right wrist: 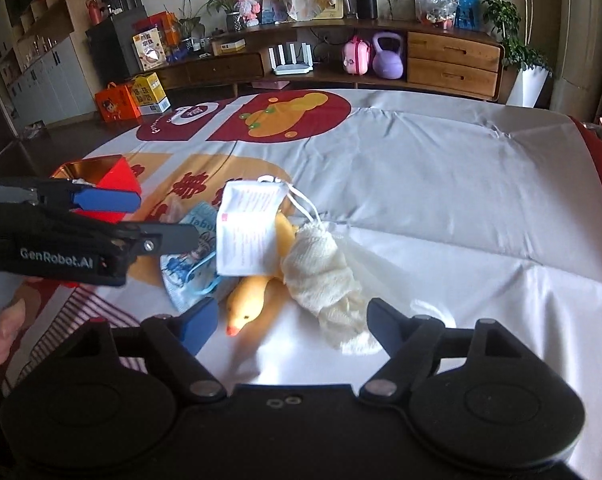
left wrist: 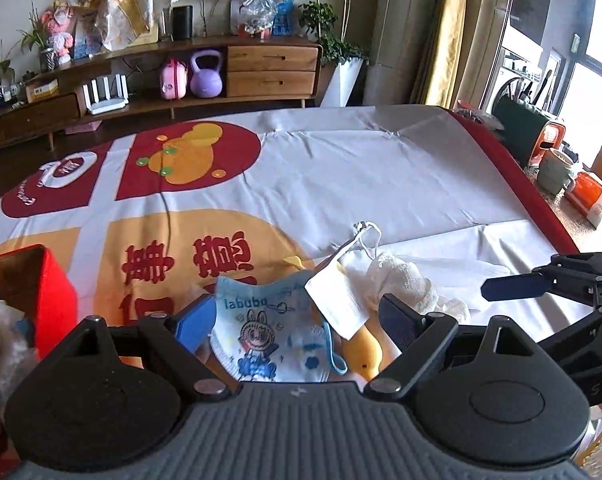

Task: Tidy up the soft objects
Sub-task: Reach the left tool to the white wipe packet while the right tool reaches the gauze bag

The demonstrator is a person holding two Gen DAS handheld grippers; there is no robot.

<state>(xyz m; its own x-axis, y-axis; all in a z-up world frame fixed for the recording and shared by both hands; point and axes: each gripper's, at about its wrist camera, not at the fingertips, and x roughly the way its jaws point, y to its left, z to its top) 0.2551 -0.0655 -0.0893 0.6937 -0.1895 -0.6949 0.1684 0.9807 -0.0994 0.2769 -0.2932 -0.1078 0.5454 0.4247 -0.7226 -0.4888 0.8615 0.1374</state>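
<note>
On tablecloth (right wrist: 421, 184), red box (right wrist: 117, 178) holding something white, both grippers' jaws spread, masks piled beside.

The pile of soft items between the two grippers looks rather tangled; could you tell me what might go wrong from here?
1. The white packaged mask overlaps the blue printed mask and the yellow duck, so a grasp may drag several together.
2. The white mask's ear loops trail onto the gauze cloth and could snag.
3. Both open grippers, left and right, converge on one pile and may collide.
</note>
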